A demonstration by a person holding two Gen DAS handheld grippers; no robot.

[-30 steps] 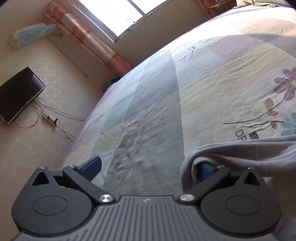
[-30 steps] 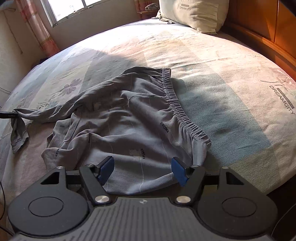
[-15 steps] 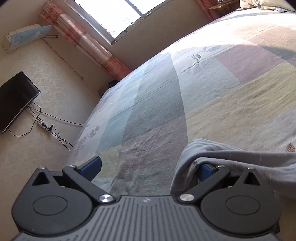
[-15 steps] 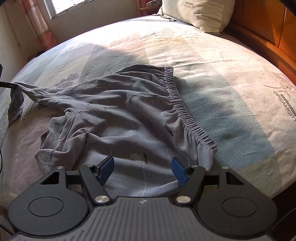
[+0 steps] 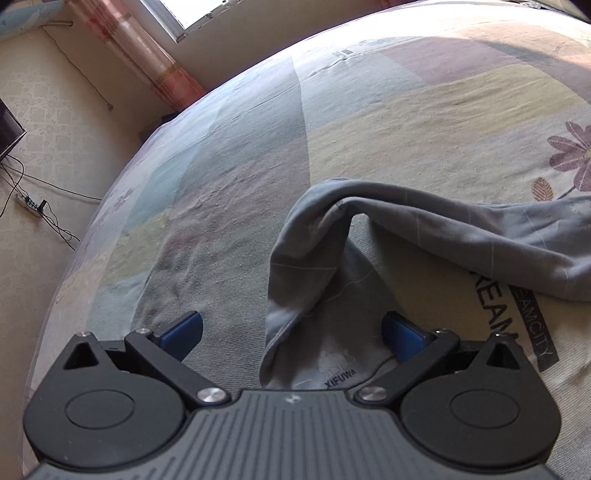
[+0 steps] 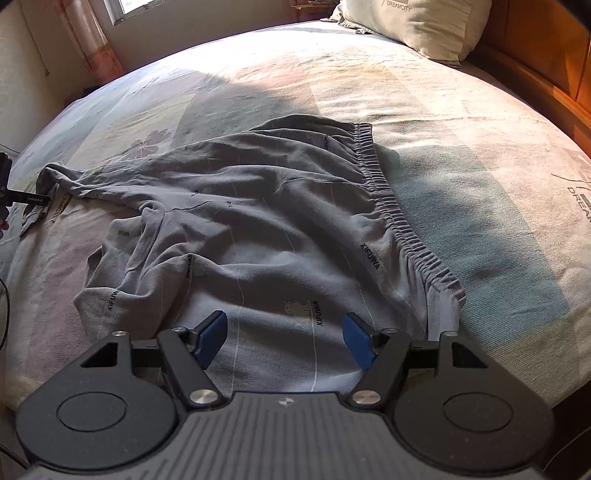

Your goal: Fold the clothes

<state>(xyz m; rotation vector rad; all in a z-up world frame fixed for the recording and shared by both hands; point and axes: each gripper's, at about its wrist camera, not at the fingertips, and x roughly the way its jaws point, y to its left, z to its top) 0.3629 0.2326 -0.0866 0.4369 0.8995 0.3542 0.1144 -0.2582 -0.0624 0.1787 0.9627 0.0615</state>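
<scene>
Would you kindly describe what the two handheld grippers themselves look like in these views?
Both match. The left gripper and right gripper each have a ribbed dark grey body, two rounded black housings with circular insets, black link arms on silver pivot screws, and blue-padded fingers. No sleeves show.

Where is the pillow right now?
Right wrist view, top right: the pillow lies at the far end of the bed, beside the wooden headboard, well beyond the grey shorts.

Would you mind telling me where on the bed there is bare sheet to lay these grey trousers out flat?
Bare sheet lies between the waistband and the pillow, and beyond the trouser leg toward the curtain. The middle is crowded by the bunched grey trousers.
</scene>
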